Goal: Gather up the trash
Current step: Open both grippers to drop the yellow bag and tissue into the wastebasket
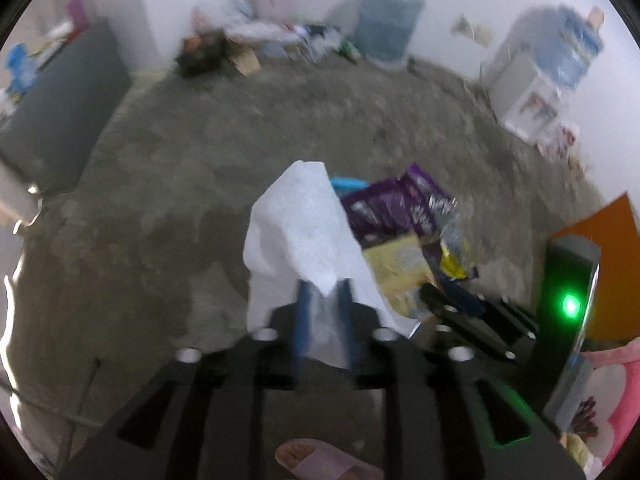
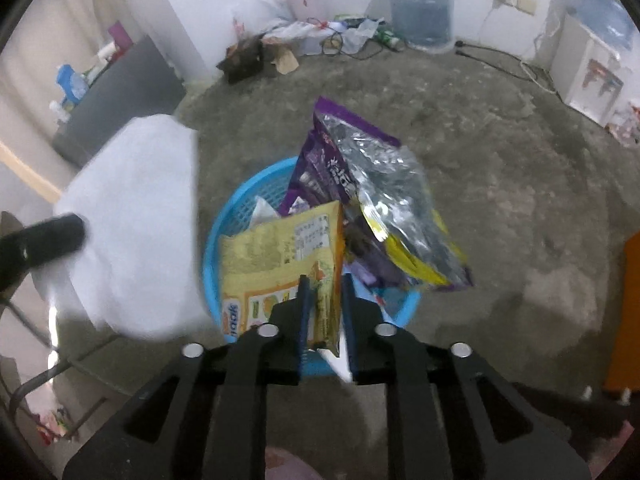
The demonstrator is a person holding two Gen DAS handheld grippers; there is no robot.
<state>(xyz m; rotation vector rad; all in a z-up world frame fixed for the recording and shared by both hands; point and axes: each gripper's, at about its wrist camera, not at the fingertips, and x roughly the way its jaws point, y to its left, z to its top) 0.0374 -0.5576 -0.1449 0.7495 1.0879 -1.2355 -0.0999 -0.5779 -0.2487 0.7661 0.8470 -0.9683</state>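
A grey concrete floor (image 2: 500, 184) fills most of both views. At 12 o'clock, against the white wall, a large blue water bottle (image 2: 421, 4) is seen, and a white water dispenser (image 2: 586, 68) is placed at 2 o'clock. A dark grey cabinet (image 2: 120, 96) is found at 10 o'clock, and a heap of bags and cardboard (image 2: 280, 48) is seen at 11 o'clock by the wall.

In the middle of the right wrist view a blue plastic basket (image 2: 240, 208) is set on the floor. It is partly covered by the wrappers that are held above it.

The right gripper (image 2: 325, 304) is closed on a bundle of snack wrappers: a yellow wrapper (image 2: 280, 264) is pinched between the blue pads (image 2: 304, 304), and a purple and silver wrapper (image 2: 360, 184) is raised behind it toward 12 o'clock. Whether the purple one is also pinched cannot be told.

The left gripper (image 1: 323, 312) is closed on a white tissue (image 1: 300, 232), which is draped over both fingers. In the right wrist view this tissue is seen at 9 o'clock, blurred, beside the basket and near its rim.

A pale sandal (image 1: 320, 460) is seen at 6 o'clock of the left wrist view.
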